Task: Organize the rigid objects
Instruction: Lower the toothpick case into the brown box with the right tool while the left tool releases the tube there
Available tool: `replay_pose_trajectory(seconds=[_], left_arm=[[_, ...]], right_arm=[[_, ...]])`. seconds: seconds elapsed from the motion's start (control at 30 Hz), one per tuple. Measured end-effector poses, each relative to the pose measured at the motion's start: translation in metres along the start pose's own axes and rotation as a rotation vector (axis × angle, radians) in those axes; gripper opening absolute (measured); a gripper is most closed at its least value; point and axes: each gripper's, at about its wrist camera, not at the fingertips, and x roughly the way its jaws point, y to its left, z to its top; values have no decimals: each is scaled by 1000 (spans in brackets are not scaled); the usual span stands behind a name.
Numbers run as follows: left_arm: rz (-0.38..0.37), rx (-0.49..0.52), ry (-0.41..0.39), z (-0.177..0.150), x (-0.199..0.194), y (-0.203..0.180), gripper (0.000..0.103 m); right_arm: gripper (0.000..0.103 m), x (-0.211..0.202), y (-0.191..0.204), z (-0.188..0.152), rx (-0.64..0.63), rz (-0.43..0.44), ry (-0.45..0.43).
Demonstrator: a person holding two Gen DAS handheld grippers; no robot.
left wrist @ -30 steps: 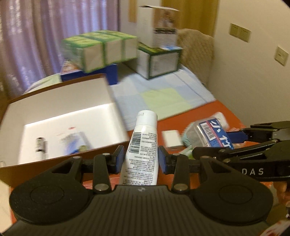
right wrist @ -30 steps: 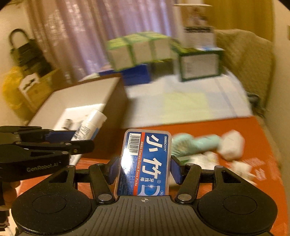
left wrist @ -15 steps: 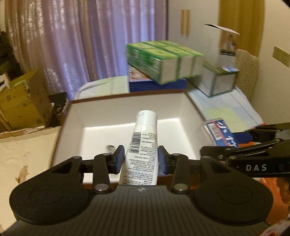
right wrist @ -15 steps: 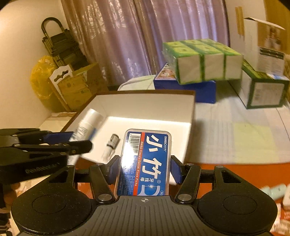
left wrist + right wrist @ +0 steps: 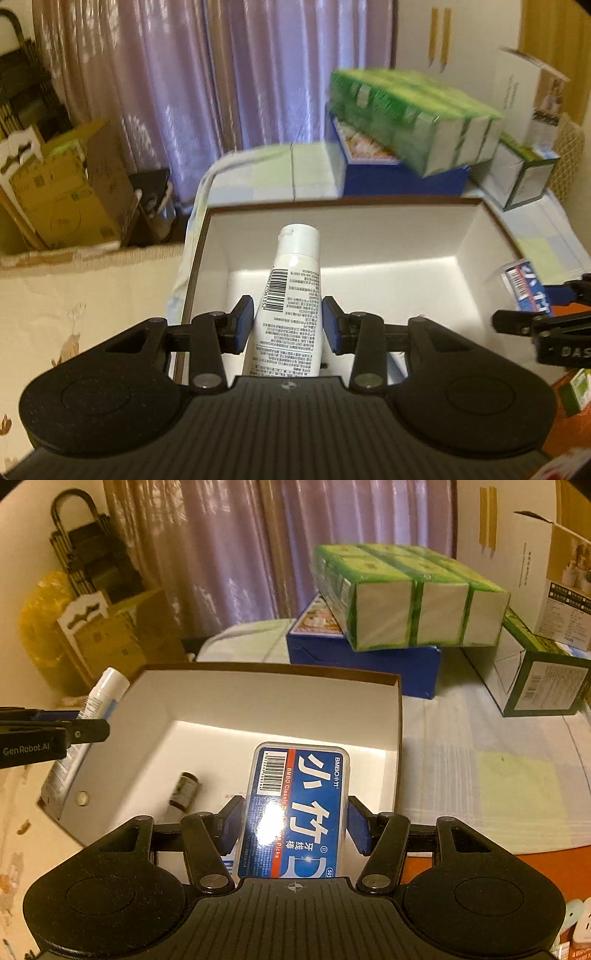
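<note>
My left gripper (image 5: pixel 287 325) is shut on a white tube (image 5: pixel 290 295) with a barcode label, cap pointing away from me, held over the left part of the open white box (image 5: pixel 476 236). My right gripper (image 5: pixel 293 821) is shut on a flat blue floss-pick case (image 5: pixel 295 808) with white lettering, held above the box (image 5: pixel 258 709). A small dark bottle (image 5: pixel 184 789) lies on the box floor. In the right wrist view the left gripper (image 5: pixel 79 723) with its tube (image 5: pixel 98 698) hangs at the box's left edge. The right gripper's case (image 5: pixel 526 288) shows at the right of the left wrist view.
Behind the box stand green-wrapped cartons (image 5: pixel 410 598) on a blue box (image 5: pixel 369 661), a green-edged carton (image 5: pixel 543 679) and a tall white carton (image 5: pixel 546 557). Cardboard boxes (image 5: pixel 62 188) sit at the left by the purple curtain (image 5: pixel 221 74). An orange surface (image 5: pixel 480 864) lies at the near right.
Both grippers swung left from the orange surface to above the white box, each still holding its object. The box now fills the middle of both views.
</note>
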Motion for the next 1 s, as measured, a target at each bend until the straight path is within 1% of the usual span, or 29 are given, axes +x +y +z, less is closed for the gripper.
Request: replay_pose_trajectory(seconds=[0.27,0.43,0.6,0.67,0.73,0.77,0.87,1.0], left_arm=[[11,-13,121,-15,49,14,35],[7,-7,162,-24,65,14,35],[19,8,178,-27,74,13,35],[24,20,182,-28,78,12,33],[37,26,182,-28,79,11,34],[33,31,182,-27,79,10,37],[31,39,183,-28,79,8,39],[24,26,182,-27,76,9,41]], right_arm=[[55,30,0,3,-24,-55,67],[55,42,3,1,-58,-86,86],[55,51,8,2,-104,-132,89],[55,54,9,3,-120,-147,89],[56,57,11,4,-142,-159,95],[57,58,12,4,-147,-161,98],[63,56,11,4,-139,-137,103],[65,51,10,2,-136,-113,101]])
